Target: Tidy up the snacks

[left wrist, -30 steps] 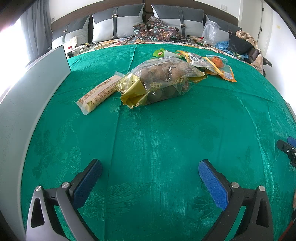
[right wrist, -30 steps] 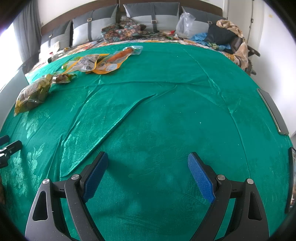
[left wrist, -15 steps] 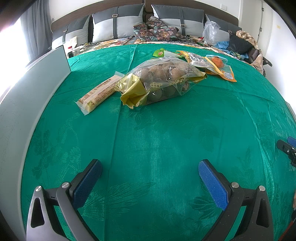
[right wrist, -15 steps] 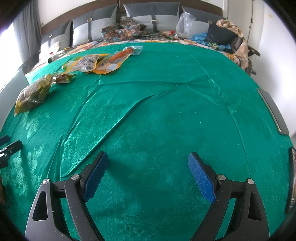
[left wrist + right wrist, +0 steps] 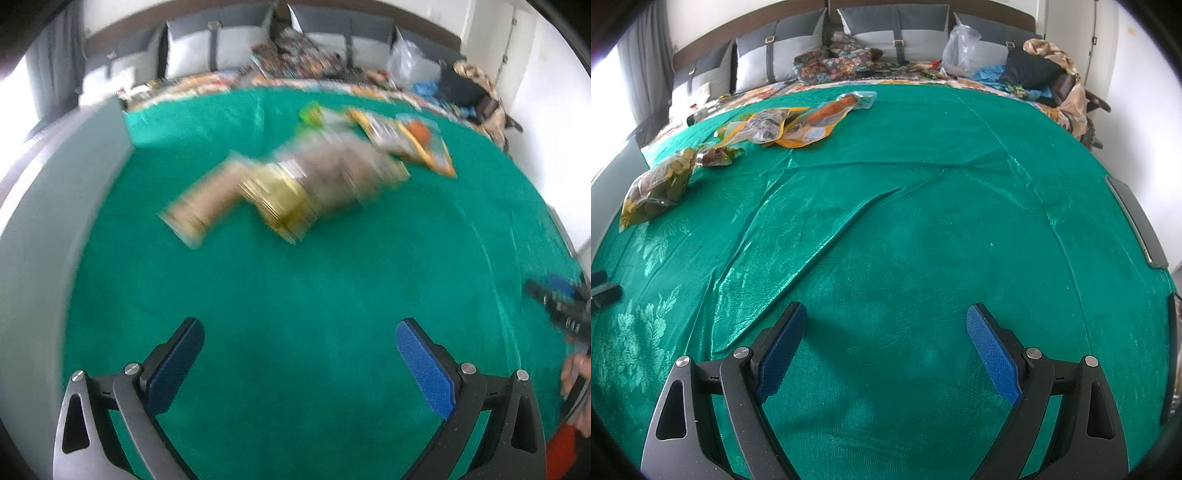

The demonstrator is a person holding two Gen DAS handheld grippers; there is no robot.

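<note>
Snack packs lie on a green bedspread (image 5: 923, 221). The left wrist view is blurred: a clear bag of brown round snacks with a gold end (image 5: 321, 184), a long tan wrapped bar (image 5: 201, 206) to its left, orange-edged pouches (image 5: 410, 142) and a small green pack (image 5: 312, 114) behind. My left gripper (image 5: 299, 354) is open, well short of the bag, nothing between its fingers. From the right wrist view the same bag (image 5: 657, 184) and pouches (image 5: 790, 123) lie far left. My right gripper (image 5: 886, 343) is open over bare cloth.
A grey panel (image 5: 55, 206) stands along the left edge of the bed. Grey pillows (image 5: 894, 33), patterned cushions, a plastic bag (image 5: 958, 50) and piled clothes (image 5: 1038, 77) sit at the head. A person's hand (image 5: 576, 373) shows at the right edge, by the right gripper's tip (image 5: 561, 302).
The left wrist view has gone blurred and the snacks have shifted lower and rightward in it: the left gripper is moving. The right gripper's view is nearly unchanged.
</note>
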